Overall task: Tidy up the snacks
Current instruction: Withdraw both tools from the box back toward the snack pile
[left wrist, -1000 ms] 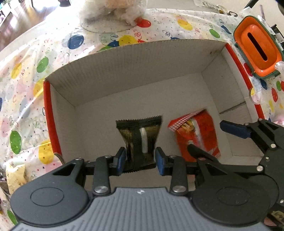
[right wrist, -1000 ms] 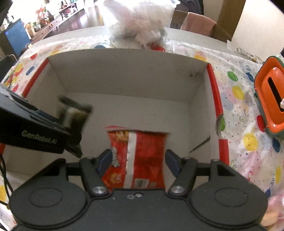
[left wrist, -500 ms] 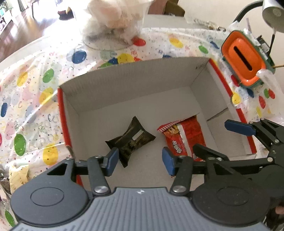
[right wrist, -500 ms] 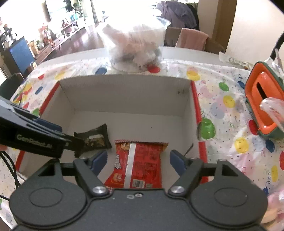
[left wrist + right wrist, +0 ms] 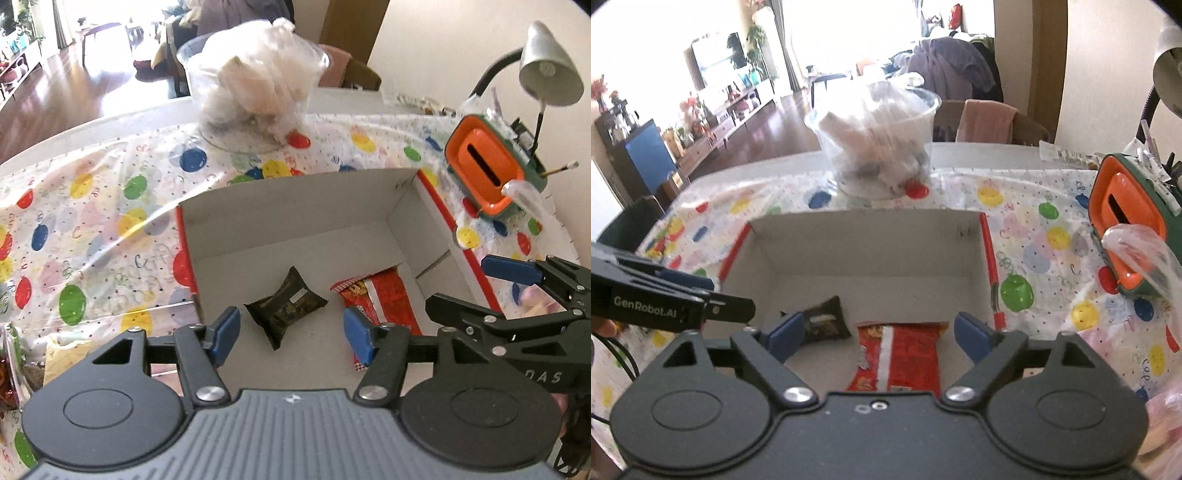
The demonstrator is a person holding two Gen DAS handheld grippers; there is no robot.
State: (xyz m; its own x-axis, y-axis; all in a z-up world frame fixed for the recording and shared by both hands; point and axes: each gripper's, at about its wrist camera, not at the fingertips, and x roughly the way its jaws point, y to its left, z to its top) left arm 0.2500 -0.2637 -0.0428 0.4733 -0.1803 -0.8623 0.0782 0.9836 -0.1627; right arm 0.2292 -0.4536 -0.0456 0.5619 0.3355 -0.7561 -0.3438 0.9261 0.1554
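Snacks: two packets (image 5: 286,308) (image 5: 380,299), apparently boxed (image 5: 295,199).

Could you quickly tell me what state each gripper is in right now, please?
Left gripper: jaws opening, holding nothing; the dark snack packet lies free in the box.
Right gripper: jaws opening, holding nothing; the red snack bag lies below.

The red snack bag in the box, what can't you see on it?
- Red snack bag: right wrist view, its near end is hidden behind the hand-held gripper's body.
- Left wrist view: a blue finger pad covers one corner.
- Its print: too small to read.
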